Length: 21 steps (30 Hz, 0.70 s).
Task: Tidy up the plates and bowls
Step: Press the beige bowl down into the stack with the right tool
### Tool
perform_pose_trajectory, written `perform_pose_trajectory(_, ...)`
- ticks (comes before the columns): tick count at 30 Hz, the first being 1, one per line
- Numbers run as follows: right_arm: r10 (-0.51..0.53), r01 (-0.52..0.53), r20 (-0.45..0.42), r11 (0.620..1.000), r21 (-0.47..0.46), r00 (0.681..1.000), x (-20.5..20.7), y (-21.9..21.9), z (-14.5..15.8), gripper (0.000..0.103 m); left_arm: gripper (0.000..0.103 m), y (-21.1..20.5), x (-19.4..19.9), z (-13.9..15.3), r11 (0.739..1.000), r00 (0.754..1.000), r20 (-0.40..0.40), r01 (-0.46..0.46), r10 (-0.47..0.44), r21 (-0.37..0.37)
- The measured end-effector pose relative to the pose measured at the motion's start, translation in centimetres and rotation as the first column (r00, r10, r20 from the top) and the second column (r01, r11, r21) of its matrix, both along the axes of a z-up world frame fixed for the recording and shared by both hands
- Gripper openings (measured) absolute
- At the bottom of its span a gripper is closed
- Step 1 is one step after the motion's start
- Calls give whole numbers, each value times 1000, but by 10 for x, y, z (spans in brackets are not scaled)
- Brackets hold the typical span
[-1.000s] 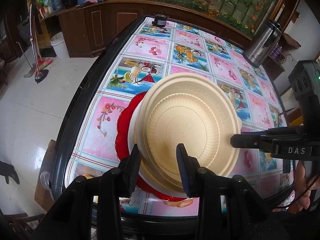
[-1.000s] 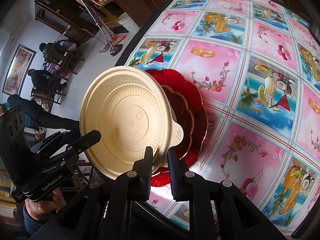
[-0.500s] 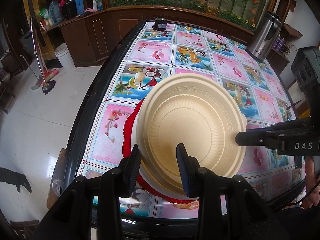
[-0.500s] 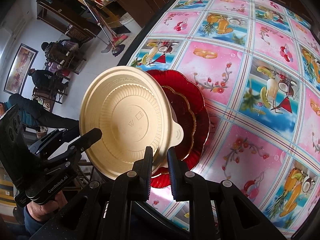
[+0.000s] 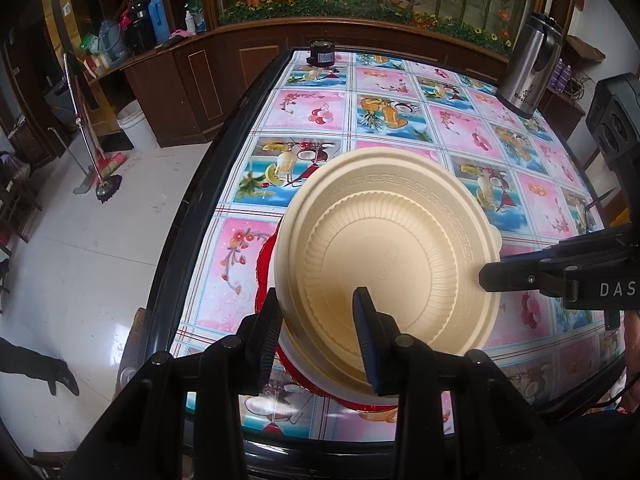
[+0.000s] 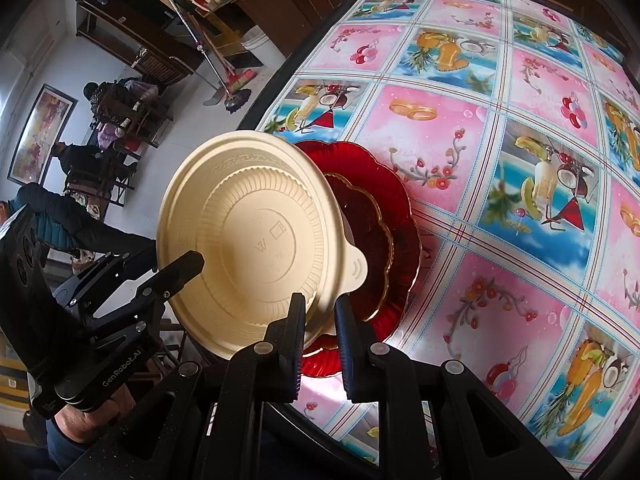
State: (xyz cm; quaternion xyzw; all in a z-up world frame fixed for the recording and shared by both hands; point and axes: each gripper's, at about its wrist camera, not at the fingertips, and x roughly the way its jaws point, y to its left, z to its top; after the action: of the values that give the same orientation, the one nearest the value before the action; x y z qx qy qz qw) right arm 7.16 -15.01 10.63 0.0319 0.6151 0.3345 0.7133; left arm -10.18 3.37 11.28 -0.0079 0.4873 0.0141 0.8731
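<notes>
A round, cream-coloured plastic bowl (image 5: 392, 264) with a ribbed wall, a patterned rim and a small tab handle is held upside down and tilted in the air, just above a scalloped red glass plate with a gold edge (image 6: 372, 236). The plate lies near the close edge of a tabletop (image 6: 520, 160) covered in a glossy pink and blue fruit-print cloth.

The left hand-held gripper (image 5: 318, 328) pinches the bowl's rim, one finger outside and one against the base. The right hand-held gripper (image 6: 320, 336) is pressed nearly together on the opposite rim, close to the tab.

The bowl looks light, thin and somewhat flexible, with a smooth surface that could slide between the pads. The rim is the sensible place to hold. The plate beneath appears heavier, rigid and breakable, so it probably calls for gentle contact.
</notes>
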Motion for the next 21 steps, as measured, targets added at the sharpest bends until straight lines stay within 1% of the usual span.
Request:
perform_pose_trajectory(8, 5, -5, 4, 1000, 0, 1000, -1, 2, 0, 17, 34, -2, -1, 0, 999, 1000, 11, -1, 1, 32)
perform_pose_trajectory(21, 9, -9, 12, 1000, 0, 1000, -2, 4, 1, 17, 34, -8, -2, 1, 994, 999, 32, 7, -11, 108)
